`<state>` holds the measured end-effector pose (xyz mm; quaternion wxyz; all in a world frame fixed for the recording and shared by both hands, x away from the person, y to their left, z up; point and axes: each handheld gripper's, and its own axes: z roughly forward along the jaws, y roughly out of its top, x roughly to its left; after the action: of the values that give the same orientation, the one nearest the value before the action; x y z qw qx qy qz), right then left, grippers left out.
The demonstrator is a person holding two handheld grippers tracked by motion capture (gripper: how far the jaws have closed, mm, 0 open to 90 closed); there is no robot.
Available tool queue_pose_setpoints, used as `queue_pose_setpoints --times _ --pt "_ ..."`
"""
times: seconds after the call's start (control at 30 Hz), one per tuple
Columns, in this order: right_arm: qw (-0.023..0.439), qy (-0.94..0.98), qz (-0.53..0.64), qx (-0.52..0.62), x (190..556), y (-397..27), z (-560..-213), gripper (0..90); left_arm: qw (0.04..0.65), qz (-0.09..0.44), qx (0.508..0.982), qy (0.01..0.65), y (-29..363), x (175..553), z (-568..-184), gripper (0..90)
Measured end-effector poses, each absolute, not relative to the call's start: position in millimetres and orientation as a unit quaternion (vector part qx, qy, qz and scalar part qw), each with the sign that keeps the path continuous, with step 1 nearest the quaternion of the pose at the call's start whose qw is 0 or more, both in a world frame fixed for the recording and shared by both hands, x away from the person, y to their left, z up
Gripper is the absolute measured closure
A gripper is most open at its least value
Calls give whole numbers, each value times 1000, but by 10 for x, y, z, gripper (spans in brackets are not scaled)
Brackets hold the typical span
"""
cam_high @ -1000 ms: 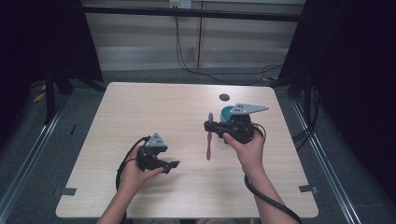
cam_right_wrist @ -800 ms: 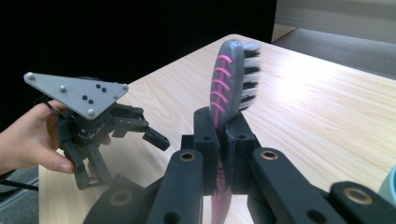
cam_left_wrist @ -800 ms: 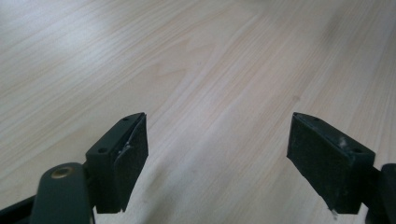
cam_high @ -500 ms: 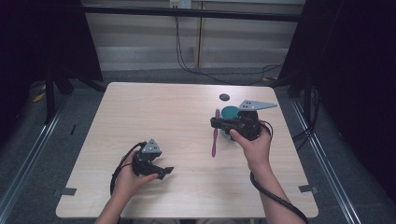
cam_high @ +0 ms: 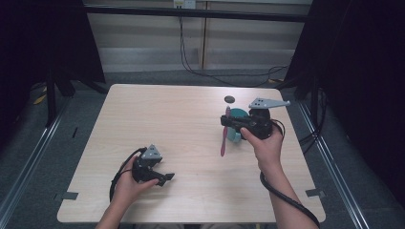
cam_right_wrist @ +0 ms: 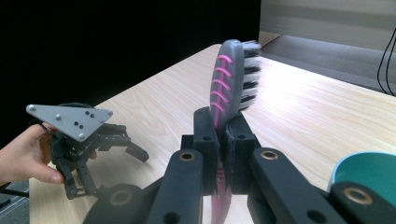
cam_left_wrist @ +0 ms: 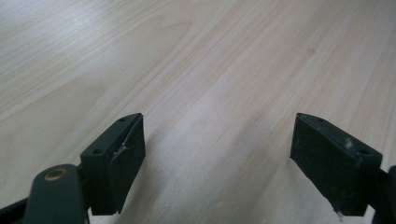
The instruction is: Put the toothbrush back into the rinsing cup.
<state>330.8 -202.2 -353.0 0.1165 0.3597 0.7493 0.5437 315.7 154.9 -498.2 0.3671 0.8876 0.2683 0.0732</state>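
Left gripper [cam_high: 165, 178] drawn back toward near table [cam_high: 157, 114] edge, jaws just opening, released, right gripper [cam_high: 225, 121] clenched on pink toothbrush [cam_high: 223, 138] beside teal cup [cam_high: 237, 125], cup partly hidden.

Pale wood-grain worktop [cam_high: 157, 119] with rounded corners on a grey floor [cam_high: 33, 157]. Black curtains [cam_high: 43, 43] hang at both sides. Behind, a light panelled wall [cam_high: 143, 33] crossed by a dark rail [cam_high: 200, 13], with black cables [cam_high: 191, 62] trailing down.
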Motion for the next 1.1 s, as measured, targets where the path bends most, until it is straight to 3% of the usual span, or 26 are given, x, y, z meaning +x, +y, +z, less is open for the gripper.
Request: queue_pose_setpoints --times 1.1 --pt "141 732 549 378 3488 -2171 -3203 853 383 92 886 246 1590 3130 -5095 121"
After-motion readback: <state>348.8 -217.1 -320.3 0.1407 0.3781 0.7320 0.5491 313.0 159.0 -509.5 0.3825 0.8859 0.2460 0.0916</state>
